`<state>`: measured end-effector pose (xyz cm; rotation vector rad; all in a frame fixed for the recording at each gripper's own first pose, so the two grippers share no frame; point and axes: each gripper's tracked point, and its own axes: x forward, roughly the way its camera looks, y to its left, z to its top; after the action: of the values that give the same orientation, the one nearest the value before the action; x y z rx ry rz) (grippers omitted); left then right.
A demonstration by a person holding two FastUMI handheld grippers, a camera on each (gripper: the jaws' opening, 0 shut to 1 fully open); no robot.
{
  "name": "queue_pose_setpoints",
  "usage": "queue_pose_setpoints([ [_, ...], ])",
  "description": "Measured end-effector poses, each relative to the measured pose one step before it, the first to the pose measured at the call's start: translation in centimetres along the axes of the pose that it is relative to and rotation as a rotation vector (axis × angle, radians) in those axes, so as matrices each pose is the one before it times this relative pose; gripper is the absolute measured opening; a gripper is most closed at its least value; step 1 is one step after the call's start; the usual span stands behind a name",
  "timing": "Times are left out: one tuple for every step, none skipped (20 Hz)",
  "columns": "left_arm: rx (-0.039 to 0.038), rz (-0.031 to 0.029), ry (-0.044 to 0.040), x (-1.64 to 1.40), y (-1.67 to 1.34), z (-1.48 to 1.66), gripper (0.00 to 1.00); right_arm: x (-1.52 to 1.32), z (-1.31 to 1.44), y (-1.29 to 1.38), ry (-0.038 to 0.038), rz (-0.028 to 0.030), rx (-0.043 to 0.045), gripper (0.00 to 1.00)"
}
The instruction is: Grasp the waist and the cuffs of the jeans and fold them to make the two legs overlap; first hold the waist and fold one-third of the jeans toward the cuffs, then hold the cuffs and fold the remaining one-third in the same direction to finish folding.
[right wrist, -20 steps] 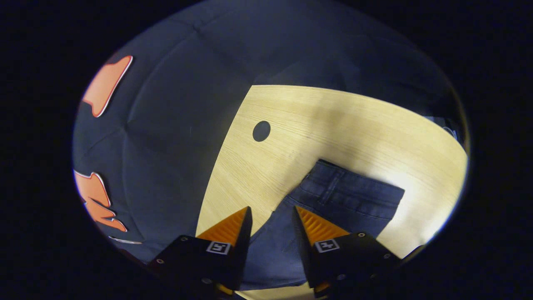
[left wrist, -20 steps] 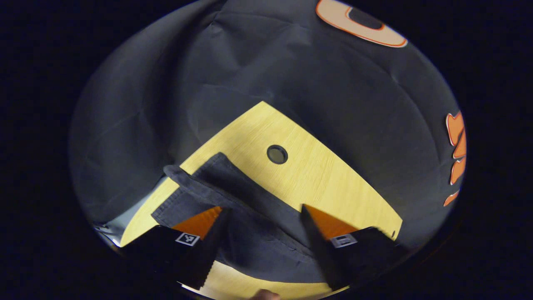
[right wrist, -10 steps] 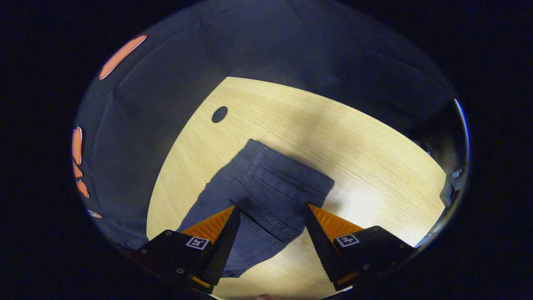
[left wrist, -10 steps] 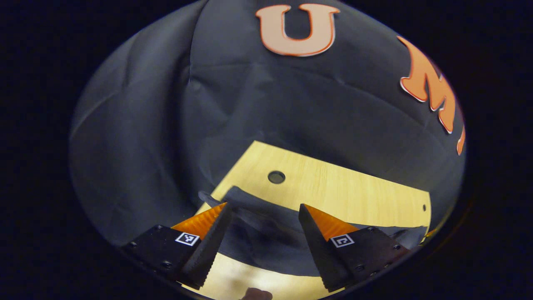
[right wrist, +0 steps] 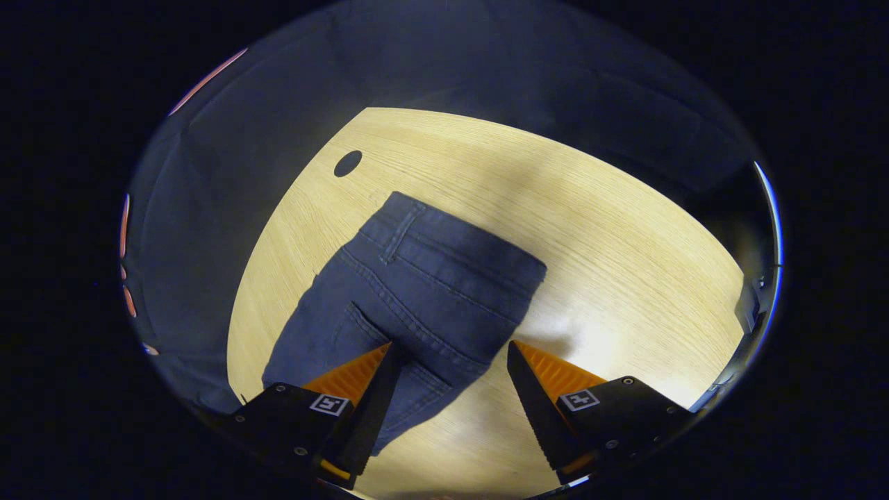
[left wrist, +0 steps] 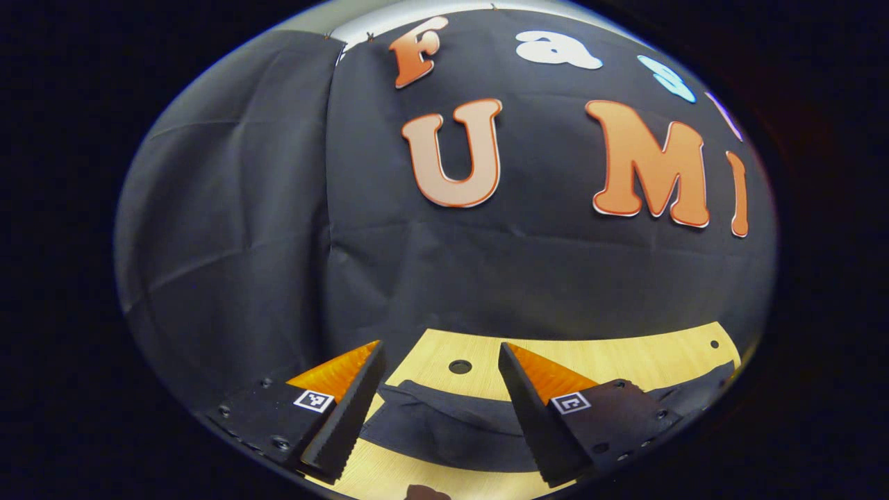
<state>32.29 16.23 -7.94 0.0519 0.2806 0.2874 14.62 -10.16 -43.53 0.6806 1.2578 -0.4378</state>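
Dark blue jeans [right wrist: 417,292] lie flat on the light wooden table [right wrist: 611,229], waistband at the far end with a belt loop and a back pocket showing. My right gripper [right wrist: 451,354] hangs open above the seat of the jeans, nothing between its fingers. In the left gripper view the cuff end of the jeans [left wrist: 444,423] lies on the table [left wrist: 625,361] low down, and my left gripper [left wrist: 439,354] is open and raised above it, apart from the cloth.
A round cable hole [right wrist: 348,164] sits in the table near the waistband; the same kind of hole [left wrist: 460,366] shows beyond the cuffs. The booth's black cloth wall [left wrist: 486,264] stands close behind the table. Bare wood lies to the right of the jeans.
My right gripper opened wider and drew back from the jeans, bringing the waist more into view. My left gripper tilted upward and lifted away from the cuffs, staying open.
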Motion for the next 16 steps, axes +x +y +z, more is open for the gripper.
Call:
queue_pose_setpoints([
  [0.00012, -0.00957, -0.01779, -0.723, -0.591, 0.140, 0.97, 0.138, -0.499, -0.405, 0.00158, -0.01053, -0.00870, 0.95],
  [0.00300, -0.01677, -0.02072, -0.987, -0.257, 0.043, 0.98, 0.320, -0.358, -0.183, 0.01002, -0.00418, 0.00337, 0.94],
  [0.00452, -0.01039, -0.01923, -0.964, -0.335, 0.059, 0.98, 0.352, -0.283, 0.227, 0.00705, 0.01127, 0.01028, 0.94],
  [0.00388, -0.01329, -0.01141, -0.980, -0.446, -0.129, 0.97, 0.289, -0.244, -0.030, 0.01324, -0.00578, 0.01162, 0.95],
  [0.00199, -0.00732, -0.00642, -0.856, -0.611, -0.156, 0.97, 0.192, 0.575, 0.151, -0.02697, 0.00596, -0.00145, 0.95],
  [0.00241, -0.01624, 0.00201, -0.777, -1.292, -0.207, 0.97, 0.104, 0.031, 0.096, -0.00169, -0.00347, -0.00914, 0.94],
  [0.00663, -0.00714, 0.00054, -0.900, -0.832, -0.082, 0.97, 0.076, 0.076, 0.138, -0.01034, -0.00669, -0.01362, 0.94],
  [-0.00027, -0.01590, 0.00422, -0.502, -0.867, -0.204, 0.97, 0.032, 0.111, 0.021, -0.01312, -0.01325, -0.01973, 0.93],
  [-0.00166, -0.02357, 0.00387, -0.707, -1.174, -0.255, 0.98, 0.109, 0.071, -0.203, -0.01961, -0.01457, -0.02153, 0.93],
  [0.00562, -0.01990, 0.00322, -0.697, -1.110, -0.301, 0.98, -0.147, 0.075, 0.043, -0.02192, -0.01191, -0.03077, 0.90],
  [0.00761, -0.01347, 0.01109, -0.507, -0.996, -0.442, 0.97, -0.031, 0.258, 0.084, -0.02272, 0.00208, -0.03100, 0.87],
  [-0.00019, -0.01212, 0.01363, -0.353, -0.901, -0.598, 0.96, -0.057, 0.143, 0.231, -0.02171, 0.00704, -0.02550, 0.78],
  [-0.00830, -0.01623, 0.01558, -0.332, -1.057, -0.551, 0.97, 0.388, -0.029, 0.673, -0.02560, 0.02599, -0.00384, 0.65],
  [-0.00830, -0.01659, 0.01889, -0.255, -0.987, -0.592, 0.97, -0.024, -0.263, 0.487, -0.00786, 0.01672, 0.03087, 0.52],
  [0.00482, -0.00930, 0.00670, -0.235, -0.590, -0.189, 0.97, -0.079, 0.331, 0.273, -0.01096, 0.02567, 0.02372, 0.38],
  [0.01113, -0.00294, 0.00333, -0.220, -0.502, 0.029, 0.98, 0.167, 0.101, 0.199, -0.00985, 0.00245, 0.02777, 0.30],
])
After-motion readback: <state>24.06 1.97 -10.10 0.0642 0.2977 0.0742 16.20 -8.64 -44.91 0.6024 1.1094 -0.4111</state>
